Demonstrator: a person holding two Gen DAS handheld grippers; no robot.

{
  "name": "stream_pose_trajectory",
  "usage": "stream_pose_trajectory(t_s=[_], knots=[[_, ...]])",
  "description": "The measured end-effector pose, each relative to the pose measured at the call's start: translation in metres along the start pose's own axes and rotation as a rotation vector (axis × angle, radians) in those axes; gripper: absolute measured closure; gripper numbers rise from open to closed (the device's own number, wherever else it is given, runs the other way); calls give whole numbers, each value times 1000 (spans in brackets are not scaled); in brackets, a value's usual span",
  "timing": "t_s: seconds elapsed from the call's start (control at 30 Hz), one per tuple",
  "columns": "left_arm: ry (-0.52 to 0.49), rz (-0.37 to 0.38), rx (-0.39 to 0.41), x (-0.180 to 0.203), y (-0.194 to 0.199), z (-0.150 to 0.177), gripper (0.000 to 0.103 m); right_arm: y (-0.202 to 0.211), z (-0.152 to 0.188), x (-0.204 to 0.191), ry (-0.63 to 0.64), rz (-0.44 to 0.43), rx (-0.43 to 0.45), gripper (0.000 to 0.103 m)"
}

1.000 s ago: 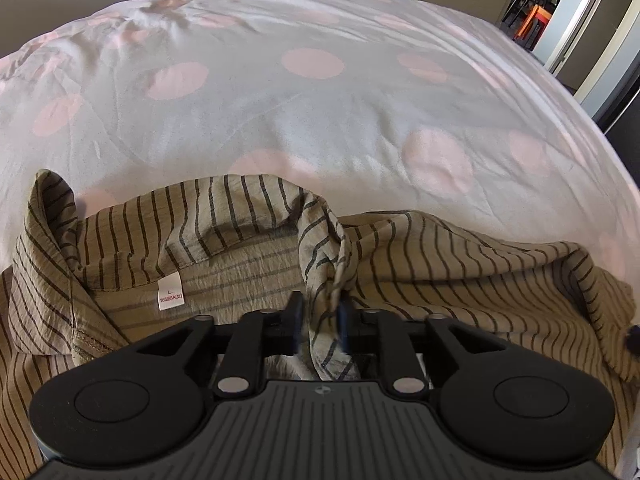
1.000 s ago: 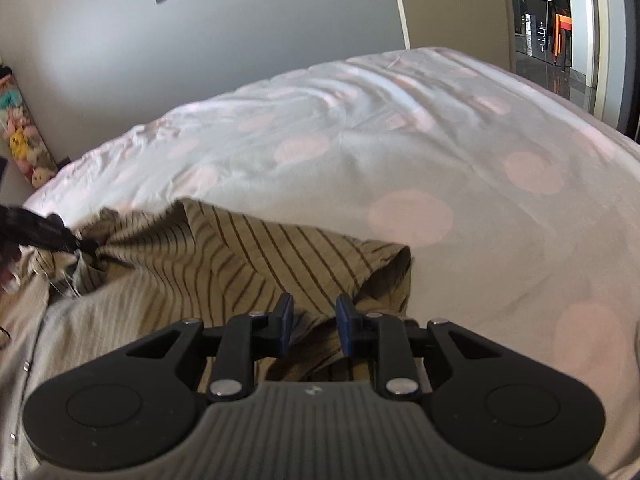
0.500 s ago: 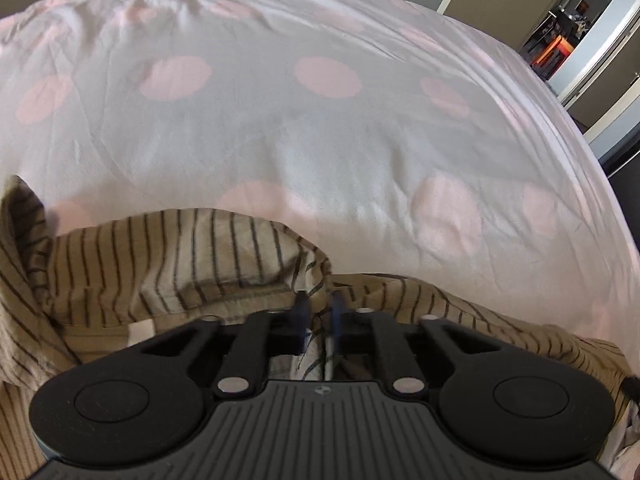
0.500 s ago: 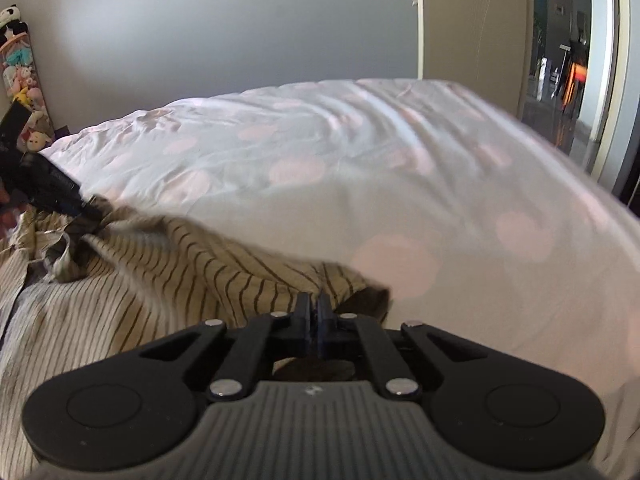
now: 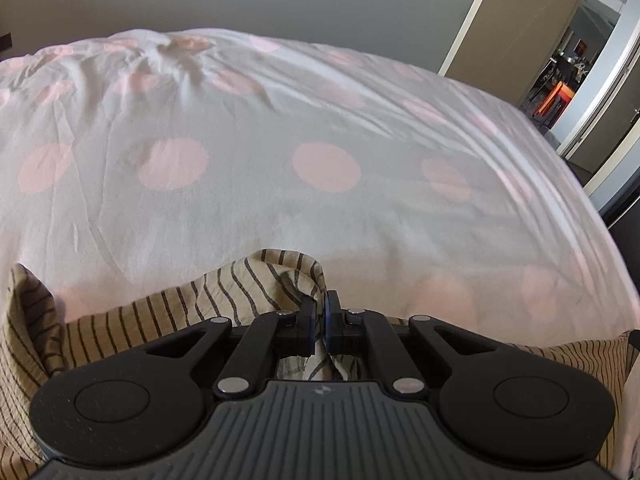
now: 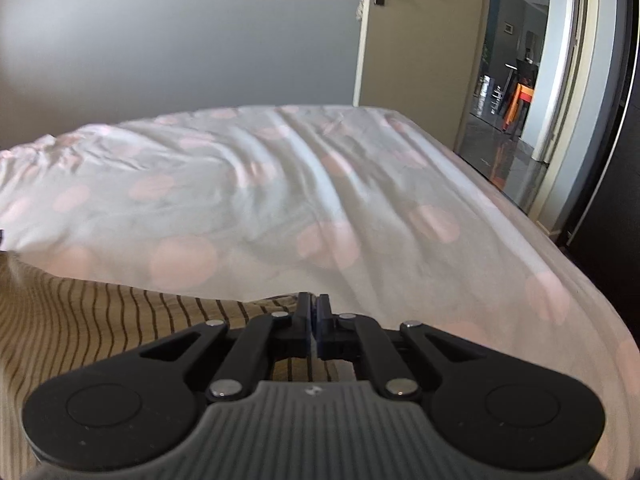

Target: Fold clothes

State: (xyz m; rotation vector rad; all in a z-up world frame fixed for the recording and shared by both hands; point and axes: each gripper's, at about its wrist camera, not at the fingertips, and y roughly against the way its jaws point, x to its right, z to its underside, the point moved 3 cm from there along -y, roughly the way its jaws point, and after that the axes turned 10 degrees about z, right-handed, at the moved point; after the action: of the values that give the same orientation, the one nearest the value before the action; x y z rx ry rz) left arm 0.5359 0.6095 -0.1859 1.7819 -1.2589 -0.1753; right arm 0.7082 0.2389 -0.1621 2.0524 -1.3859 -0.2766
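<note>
Shirt point(image 5: 224, 300): tan with thin dark stripes, crumpled, lying at the near edge of the bed point(image 5: 320, 168); long axis runs left to right across both views. Left gripper point(image 5: 319, 312): jaws clamped on a raised fold of the shirt. Right gripper point(image 6: 313, 312): jaws pressed together at the shirt's point(image 6: 100, 320) edge; cloth between them cannot be seen. Left view alone shows the bunched fold; right view shows flatter cloth and an open door point(image 6: 420, 40).

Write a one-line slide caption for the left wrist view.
Left gripper shut on a bunched fold of the striped shirt, over the pink-dotted bedsheet.
</note>
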Motion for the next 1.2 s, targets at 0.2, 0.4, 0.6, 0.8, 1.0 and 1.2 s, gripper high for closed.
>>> stream_pose_trajectory(t_s=[0.2, 0.4, 0.6, 0.8, 1.0, 1.2], knots=[[-60, -24, -31, -5, -22, 14, 100, -39, 26, -12, 17, 48, -81, 100], [-112, -3, -12, -1, -12, 20, 91, -36, 27, 0, -59, 31, -86, 79], [-143, 46, 90, 1, 38, 30, 63, 3, 33, 35, -192, 14, -70, 73], [-173, 76, 96, -2, 101, 70, 63, 57, 77, 51, -288, -8, -103, 75], [-155, 26, 71, -16, 172, 127, 63, 102, 135, 46, -404, -106, -156, 74], [-52, -93, 65, -50, 260, 196, 63, 106, 165, 38, -547, -218, -220, 80]])
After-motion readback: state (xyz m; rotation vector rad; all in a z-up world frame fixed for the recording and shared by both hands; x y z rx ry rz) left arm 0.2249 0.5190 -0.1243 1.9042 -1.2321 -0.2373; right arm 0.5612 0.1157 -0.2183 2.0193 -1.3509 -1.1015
